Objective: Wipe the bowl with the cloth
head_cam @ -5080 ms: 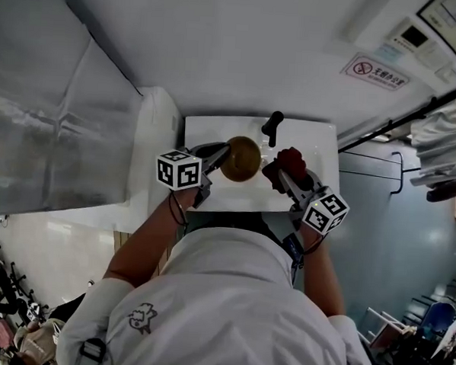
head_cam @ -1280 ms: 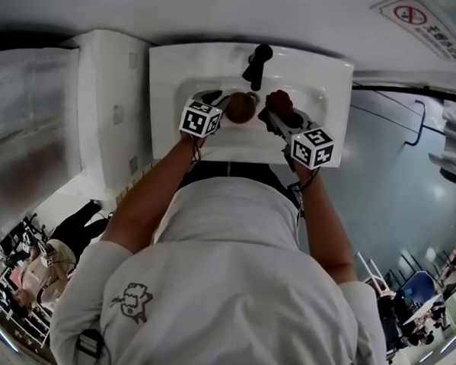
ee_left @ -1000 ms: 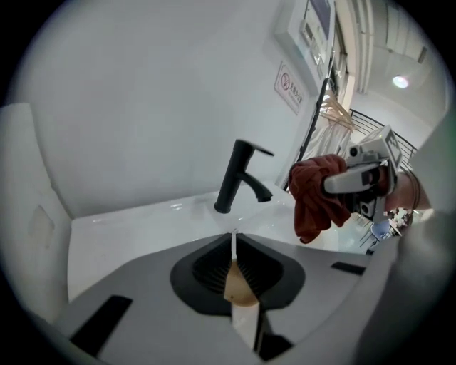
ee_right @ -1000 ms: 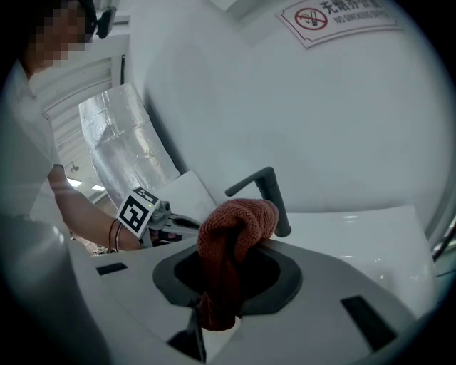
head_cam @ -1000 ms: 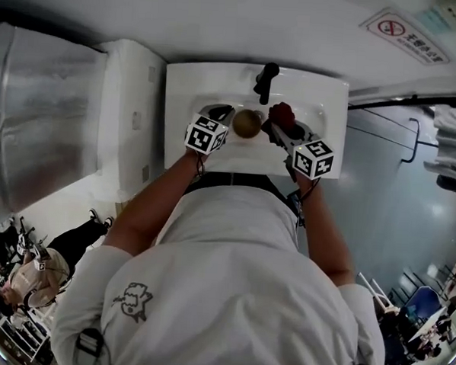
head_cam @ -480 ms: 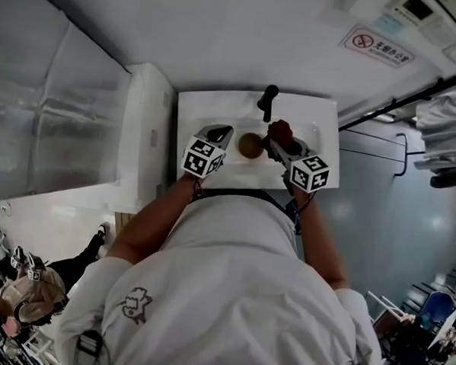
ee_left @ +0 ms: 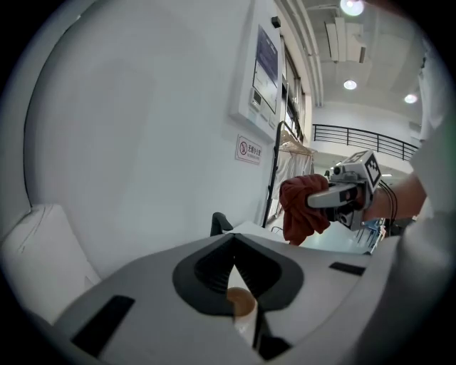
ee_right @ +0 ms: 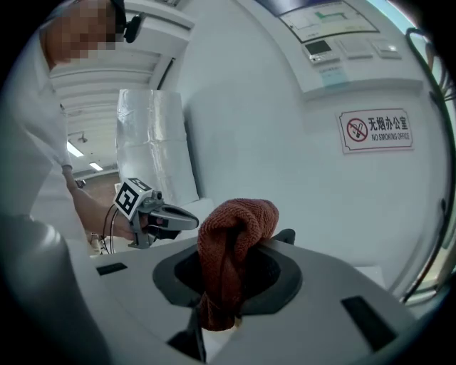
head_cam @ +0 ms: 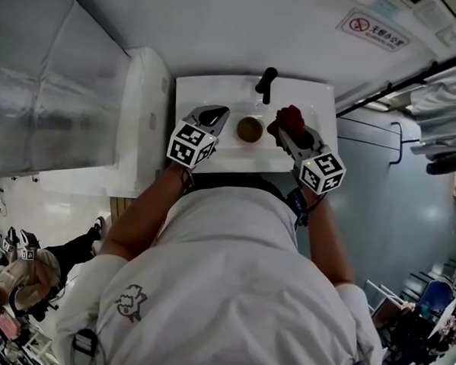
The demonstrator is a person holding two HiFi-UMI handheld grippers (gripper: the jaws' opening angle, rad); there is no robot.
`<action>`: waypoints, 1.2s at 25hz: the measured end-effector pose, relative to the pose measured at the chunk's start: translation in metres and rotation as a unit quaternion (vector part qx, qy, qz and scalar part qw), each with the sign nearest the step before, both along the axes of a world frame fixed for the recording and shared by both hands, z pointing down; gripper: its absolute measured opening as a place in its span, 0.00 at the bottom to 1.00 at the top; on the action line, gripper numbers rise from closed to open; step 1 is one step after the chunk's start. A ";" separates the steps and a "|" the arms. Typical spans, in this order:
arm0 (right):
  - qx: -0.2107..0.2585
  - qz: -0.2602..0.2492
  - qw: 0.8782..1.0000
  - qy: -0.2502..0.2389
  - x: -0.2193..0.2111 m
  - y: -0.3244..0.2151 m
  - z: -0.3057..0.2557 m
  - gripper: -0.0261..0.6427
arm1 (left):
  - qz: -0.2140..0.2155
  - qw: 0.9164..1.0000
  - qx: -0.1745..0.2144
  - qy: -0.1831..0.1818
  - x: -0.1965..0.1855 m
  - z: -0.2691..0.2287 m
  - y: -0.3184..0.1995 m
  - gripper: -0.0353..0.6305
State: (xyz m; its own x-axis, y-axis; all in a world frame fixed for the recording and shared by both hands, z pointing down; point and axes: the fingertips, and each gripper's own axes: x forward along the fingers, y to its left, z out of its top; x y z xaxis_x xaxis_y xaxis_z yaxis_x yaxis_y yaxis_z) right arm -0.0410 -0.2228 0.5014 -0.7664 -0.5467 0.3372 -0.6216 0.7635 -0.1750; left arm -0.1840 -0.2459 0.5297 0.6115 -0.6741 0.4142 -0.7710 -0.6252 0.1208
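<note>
Your right claw (head_cam: 287, 136) is clamped on the bunched red cloth (head_cam: 290, 119), which hangs from its jaws over the right side of the sink (head_cam: 214, 159), clear of the bowl (head_cam: 250, 129). Your left claw (head_cam: 217, 115) is closed tight with nothing in it, off to the bowl's left. The bowl sits in the basin, just in front of the tap (head_cam: 266, 81), between the two claws and touched by neither. So no wiping is under way. I judge you are either finished or between passes; the pictures don't show whether the bowl is clean. If wiping is left, steady the bowl with the left claw and bring the cloth down into it.
</note>
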 end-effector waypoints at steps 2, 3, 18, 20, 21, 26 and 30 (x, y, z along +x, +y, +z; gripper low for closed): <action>0.009 -0.008 1.000 0.002 0.004 0.009 -0.008 0.19 | 0.000 1.000 0.009 0.008 0.002 -0.012 0.005 0.07; 0.012 -0.011 1.000 0.001 0.007 0.013 -0.010 0.19 | 0.000 1.000 0.015 0.013 0.005 -0.019 0.008 0.07; -0.007 -0.073 0.997 -0.019 0.102 0.063 -0.015 0.19 | -0.030 0.998 0.033 0.037 0.112 -0.046 0.065 0.07; -0.009 -0.087 0.996 -0.019 0.117 0.071 -0.012 0.19 | -0.044 0.998 0.033 0.038 0.125 -0.043 0.073 0.07; -0.011 -0.093 0.995 -0.019 0.124 0.077 -0.010 0.19 | -0.051 0.997 0.033 0.038 0.131 -0.042 0.080 0.07; -0.018 -0.127 0.991 -0.022 0.144 0.104 0.003 0.19 | -0.090 0.995 0.033 0.027 0.144 -0.036 0.118 0.07; -0.022 -0.152 0.988 -0.027 0.150 0.119 0.009 0.19 | -0.103 0.994 0.037 0.006 0.153 -0.034 0.140 0.07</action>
